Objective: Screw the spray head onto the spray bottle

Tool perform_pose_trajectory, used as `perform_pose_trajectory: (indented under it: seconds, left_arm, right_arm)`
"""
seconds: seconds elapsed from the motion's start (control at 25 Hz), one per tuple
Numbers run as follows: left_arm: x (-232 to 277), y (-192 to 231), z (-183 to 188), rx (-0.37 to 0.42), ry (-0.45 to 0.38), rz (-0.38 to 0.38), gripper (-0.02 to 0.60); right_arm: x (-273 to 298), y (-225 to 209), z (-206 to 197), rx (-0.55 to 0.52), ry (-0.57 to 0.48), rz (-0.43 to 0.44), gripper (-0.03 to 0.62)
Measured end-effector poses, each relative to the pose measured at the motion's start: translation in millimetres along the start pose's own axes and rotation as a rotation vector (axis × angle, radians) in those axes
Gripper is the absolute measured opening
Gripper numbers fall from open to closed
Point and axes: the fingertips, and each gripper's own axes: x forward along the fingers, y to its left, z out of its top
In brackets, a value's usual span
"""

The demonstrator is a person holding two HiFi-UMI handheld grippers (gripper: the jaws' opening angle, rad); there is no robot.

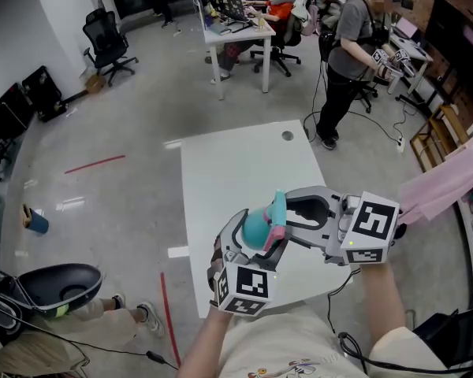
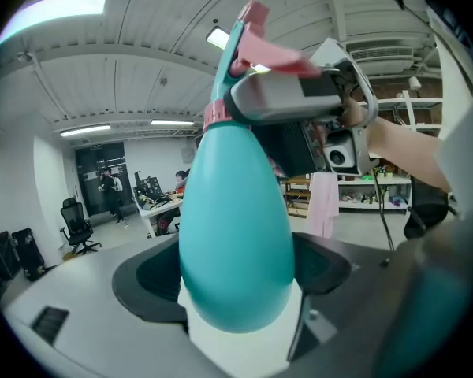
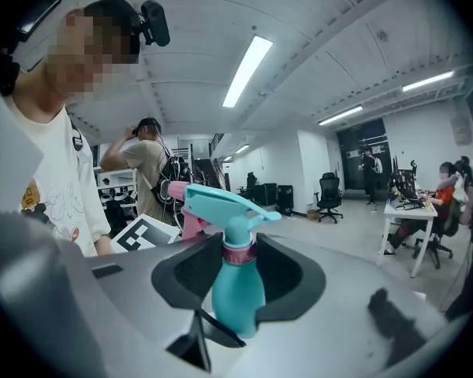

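Note:
I hold a teal spray bottle (image 1: pixel 256 228) in the air above the near edge of a white table (image 1: pixel 229 172). Its teal spray head (image 1: pixel 277 209) with a pink trigger and pink collar (image 3: pixel 238 252) sits on the neck. My left gripper (image 1: pixel 255 239) is shut on the bottle's wide body (image 2: pixel 236 235), which fills the left gripper view. From the right, my right gripper (image 1: pixel 288 219) reaches in. Its pads (image 3: pixel 195 270) lie against the collar and neck, just under the spray head (image 3: pixel 221 203). The bottle stands roughly upright between both grippers.
A person (image 1: pixel 351 53) stands beyond the table's far right corner, with cables on the floor nearby. Desks and office chairs (image 1: pixel 106 42) fill the back of the room. A pink cloth (image 1: pixel 449 183) hangs at the right. A blue cup (image 1: pixel 36 222) stands on the floor at the left.

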Motion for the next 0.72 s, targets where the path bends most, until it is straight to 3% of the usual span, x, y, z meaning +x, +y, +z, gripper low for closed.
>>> perform_pose_trajectory:
  seconds: [0.24, 0.44, 0.56, 0.64, 0.72]
  left_arm:
    - [1, 3, -2, 0.003, 0.025, 0.04, 0.407]
    - [3, 14, -6, -0.048, 0.07, 0.163, 0.407]
    - [3, 17, -6, -0.091, 0.064, 0.184, 0.407]
    - [3, 16, -5, -0.091, 0.047, 0.162, 0.407]
    - [2, 14, -3, -0.083, 0.019, 0.124, 0.407]
  right_arm:
    - [1, 2, 0, -0.036, 0.031, -0.048, 0.133]
    - [8, -8, 1, 0.054, 0.065, -0.304, 0.133]
    - [12, -9, 3, 0.072, 0.054, -0.428, 0.133]
    - [13, -8, 1, 0.074, 0.052, -0.424, 0.135]
    - [13, -3, -4, 0.092, 0.043, -0.342, 0.167]
